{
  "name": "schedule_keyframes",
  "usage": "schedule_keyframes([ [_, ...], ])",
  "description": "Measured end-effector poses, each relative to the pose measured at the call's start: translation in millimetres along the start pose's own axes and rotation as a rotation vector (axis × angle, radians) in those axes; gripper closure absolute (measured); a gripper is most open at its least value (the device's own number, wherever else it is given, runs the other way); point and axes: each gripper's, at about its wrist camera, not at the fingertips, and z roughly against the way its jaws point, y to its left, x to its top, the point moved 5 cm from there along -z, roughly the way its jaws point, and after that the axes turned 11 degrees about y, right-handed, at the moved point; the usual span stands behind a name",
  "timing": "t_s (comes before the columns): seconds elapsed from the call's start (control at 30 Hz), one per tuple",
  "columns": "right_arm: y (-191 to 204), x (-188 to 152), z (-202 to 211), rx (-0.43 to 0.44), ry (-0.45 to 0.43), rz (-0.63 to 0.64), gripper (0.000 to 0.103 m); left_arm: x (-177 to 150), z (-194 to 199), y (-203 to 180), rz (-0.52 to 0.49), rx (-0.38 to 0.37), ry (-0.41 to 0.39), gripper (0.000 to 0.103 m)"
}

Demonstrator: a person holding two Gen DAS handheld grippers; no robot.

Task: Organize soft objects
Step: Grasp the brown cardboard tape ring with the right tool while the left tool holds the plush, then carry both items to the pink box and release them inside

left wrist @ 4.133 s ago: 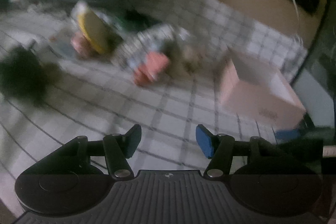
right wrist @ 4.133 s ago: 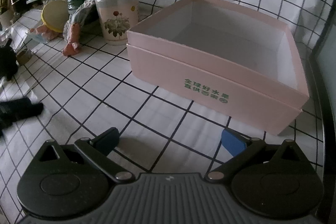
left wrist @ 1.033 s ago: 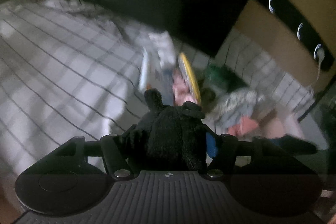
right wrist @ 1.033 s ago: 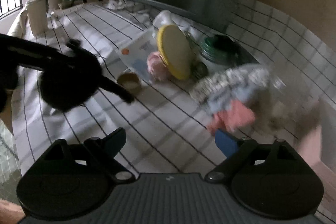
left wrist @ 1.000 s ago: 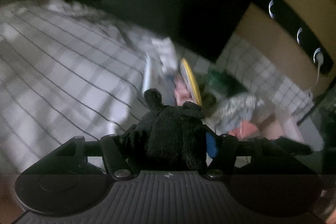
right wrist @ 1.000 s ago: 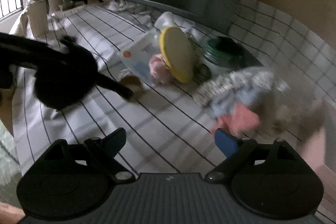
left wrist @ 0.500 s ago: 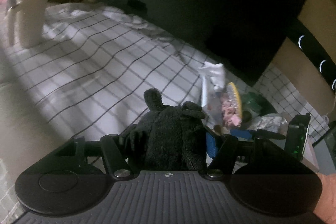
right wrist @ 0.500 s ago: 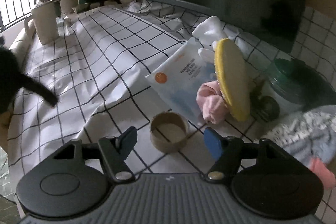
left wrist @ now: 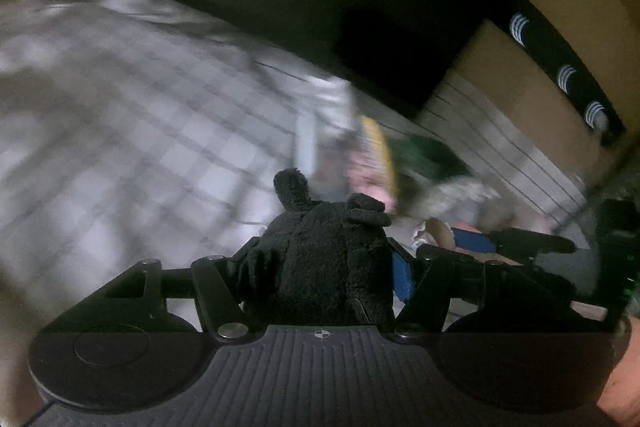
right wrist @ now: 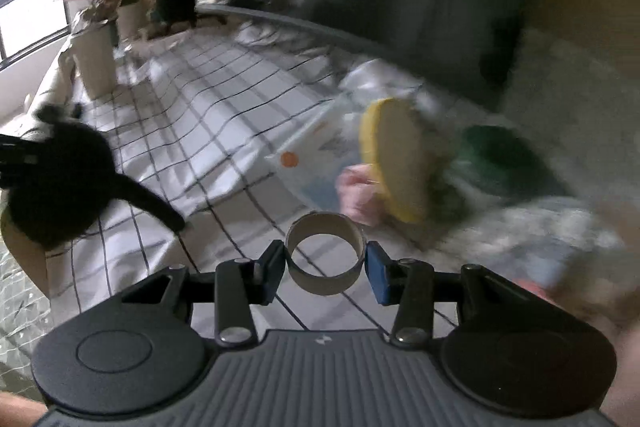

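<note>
My left gripper (left wrist: 326, 263) is shut on a black plush toy (left wrist: 320, 247), which fills the gap between its pads and hides the left one. In the right wrist view the same plush (right wrist: 56, 179) hangs at the left edge, above the checked cloth. My right gripper (right wrist: 325, 269) has a short cardboard ring (right wrist: 324, 283) between its pads; the jaws are closing and both pads touch the ring's sides. A pink soft item (right wrist: 356, 191) and a patterned cloth bundle (right wrist: 560, 239) lie beyond, blurred.
A yellow disc (right wrist: 394, 163) leans by a green container (right wrist: 496, 151), with a white packet (right wrist: 316, 155) flat beside it. Plant pots (right wrist: 96, 59) stand far left on the checked tablecloth (right wrist: 224, 107). A dark screen backs the table.
The right jaws have narrowed from wide apart onto the cardboard ring, which now sits between the pads. The left gripper still holds the plush; its view swung back toward the pile.
</note>
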Motion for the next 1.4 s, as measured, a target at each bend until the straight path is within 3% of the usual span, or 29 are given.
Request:
schedule_keyframes([
  [0.27, -83.4, -70.4, 94.0, -0.218, -0.012, -0.206, 0.06, 14.0, -85.1, -128.1, -0.281, -0.257, 0.192, 0.034],
  [0.4, -126.3, -113.6, 140.1, -0.355, -0.006, -0.33, 0.06, -2.9, -132.4, -203.5, -0.412, -0.381, 0.36, 0.034],
  [0.53, -160.6, -154.2, 180.9, -0.476, -0.008, -0.41, 0.06, -24.7, -159.7, -266.9, -0.532, -0.461, 0.453, 0.034],
  [0.63, -182.6, -178.8, 205.9, -0.524, -0.022, -0.462, 0.06, -18.6, -166.2, -303.6, -0.567, -0.507, 0.441, 0.034],
  [0.83, -215.1, -201.1, 226.7, -0.555, -0.06, -0.54, 0.06, 43.9, -143.0, -378.2, -0.628, -0.587, 0.258, 0.034],
  [0.97, -228.0, -208.4, 231.6, -0.541, -0.095, -0.553, 0.06, 82.0, -132.9, -424.3, -0.667, -0.587, 0.135, 0.034],
  [1.07, -234.2, -208.7, 226.6, -0.517, -0.114, -0.549, 0.06, 101.7, -144.8, -453.0, -0.702, -0.539, 0.063, 0.033],
  [1.17, -238.2, -207.7, 219.8, -0.492, -0.123, -0.552, 0.06, 107.3, -178.8, -466.1, -0.7, -0.505, 0.087, 0.032],
  [1.3, -241.2, -207.7, 213.3, -0.465, -0.13, -0.544, 0.06, 89.5, -251.3, -456.8, -0.708, -0.321, 0.155, 0.033],
  [1.4, -246.5, -207.8, 209.4, -0.457, -0.126, -0.545, 0.06, 84.2, -264.2, -442.9, -0.685, -0.28, 0.13, 0.033],
])
